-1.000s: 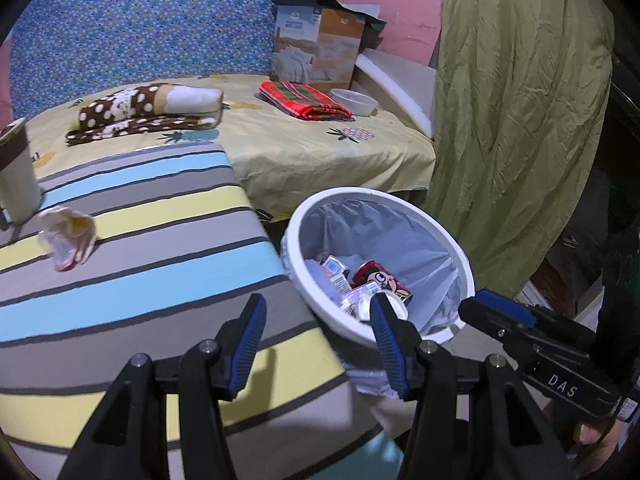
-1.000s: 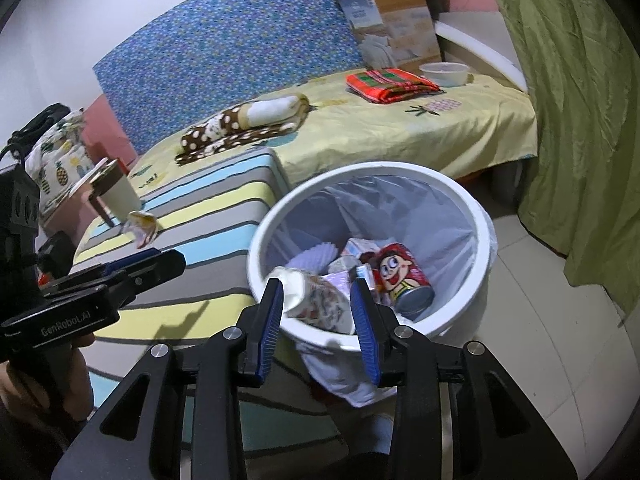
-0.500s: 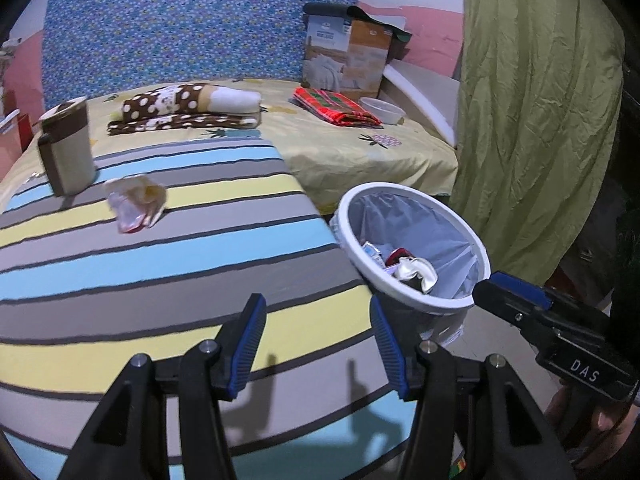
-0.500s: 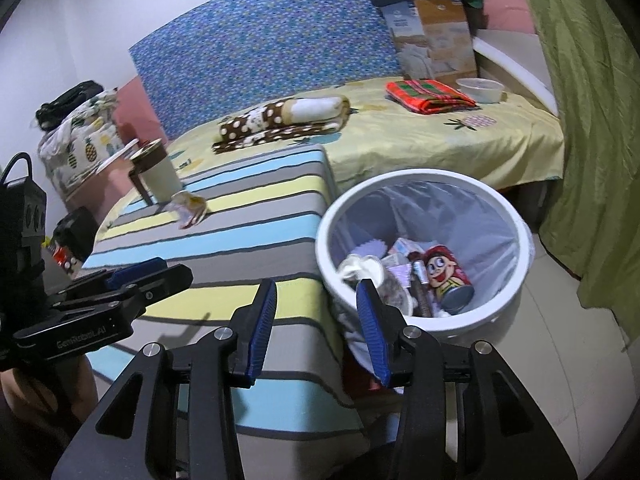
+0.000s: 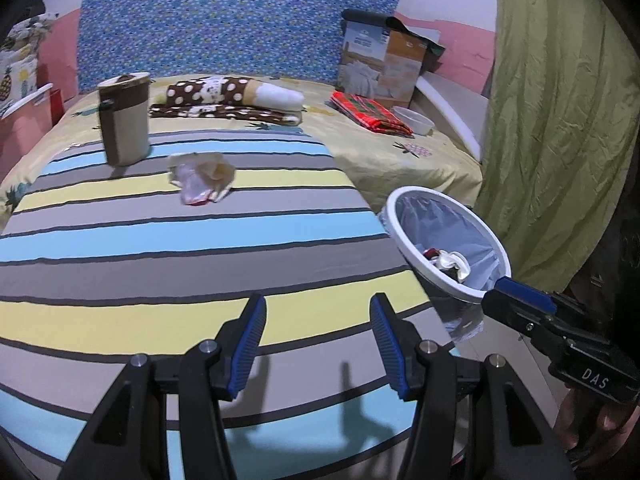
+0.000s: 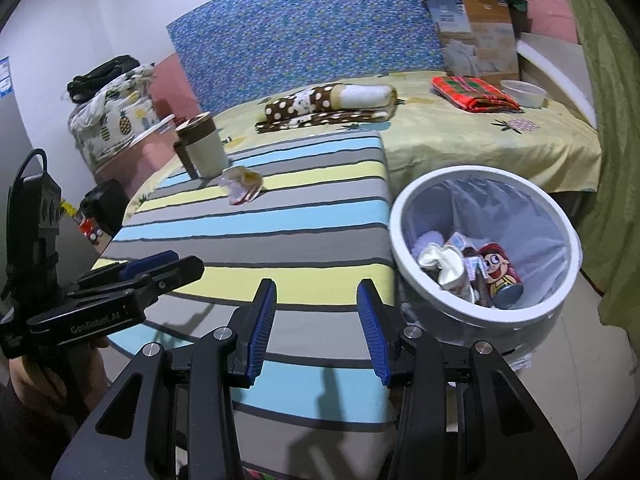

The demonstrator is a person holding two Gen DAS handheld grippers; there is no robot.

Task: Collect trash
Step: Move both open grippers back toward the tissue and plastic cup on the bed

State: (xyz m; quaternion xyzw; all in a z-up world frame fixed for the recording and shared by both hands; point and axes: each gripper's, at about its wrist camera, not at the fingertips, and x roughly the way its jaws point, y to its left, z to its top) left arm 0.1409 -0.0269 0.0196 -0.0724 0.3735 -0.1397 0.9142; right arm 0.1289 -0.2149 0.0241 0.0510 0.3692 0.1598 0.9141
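Flanking wrapper (image 5: pixel 202 176): cup (image 5: pixel 125 118) behind | bin (image 6: pixel 484 240) beside bedspread (image 5: pixel 160 264)

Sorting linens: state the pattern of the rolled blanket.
Brown with white polka dots, on the rolled blanket; clearest in the right wrist view.

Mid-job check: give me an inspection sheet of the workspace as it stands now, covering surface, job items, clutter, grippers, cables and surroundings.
Surface: striped cover over a bed with a yellow sheet.
Job's things: crumpled wrapper lies on the stripes beside a brown-banded cup; white bin at the bed's edge holds a cartoon can and other trash.
Clutter: polka-dot cloth, red plaid cloth, white bowl, box.
Grippers: left gripper open, empty; right gripper has just been opening, nothing between its jaws.
Cables: nothing seen.
Surroundings: blue headboard, green curtain.
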